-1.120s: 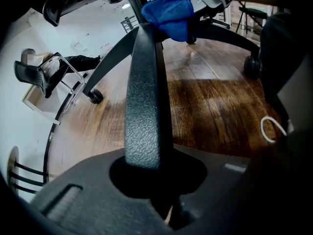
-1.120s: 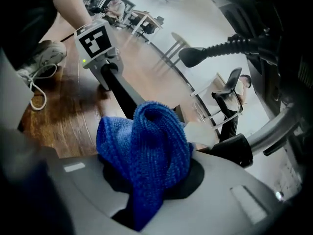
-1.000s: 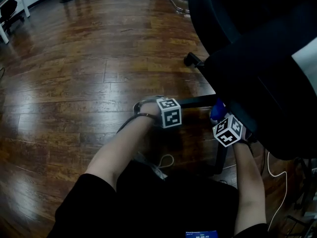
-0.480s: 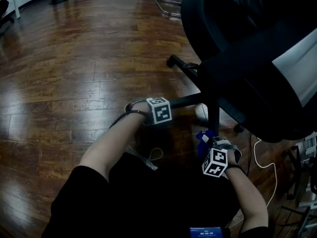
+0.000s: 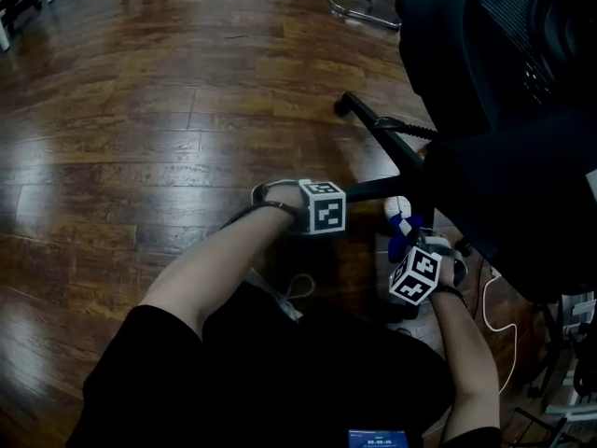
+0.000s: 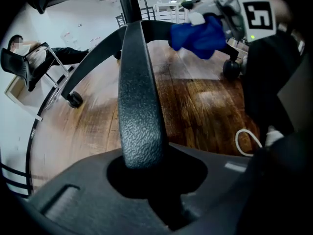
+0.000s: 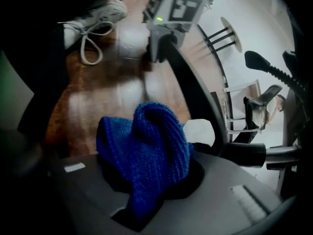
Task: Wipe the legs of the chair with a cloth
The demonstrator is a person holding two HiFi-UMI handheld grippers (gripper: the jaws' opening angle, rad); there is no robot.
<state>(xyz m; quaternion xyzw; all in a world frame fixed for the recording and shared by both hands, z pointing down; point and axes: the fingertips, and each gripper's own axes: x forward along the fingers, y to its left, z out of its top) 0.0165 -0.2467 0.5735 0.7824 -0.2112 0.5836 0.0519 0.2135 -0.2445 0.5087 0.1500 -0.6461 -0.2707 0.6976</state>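
Dark wooden floor (image 5: 140, 110) fills most of the head view. A black office chair (image 5: 504, 110) rises at the right of that view, its seat and mesh back overhanging the star base. One chair leg (image 5: 378, 189) runs out level toward the person. A longer leg (image 5: 387, 138) reaches away to a caster (image 5: 343, 105).

The person's bare forearms come up from the bottom of the view, one to each tool. The left tongs (image 6: 144, 168) are clamped around the near chair leg, whose pebbled black surface fills the gap between the jaws. They have just eased slightly wider, yet the leg still sits between them.

The right tongs (image 7: 146, 180) pinch a bunched blue knitted cloth (image 7: 144, 146), which stands up out of the jaws. The cloth is low beside the chair base, just next to a dark leg. Whether it touches that leg is unclear.

A grey sneaker (image 7: 95, 16) with white laces rests on the floor behind the left tongs, and a thin white cable (image 5: 504, 311) loops under the chair.
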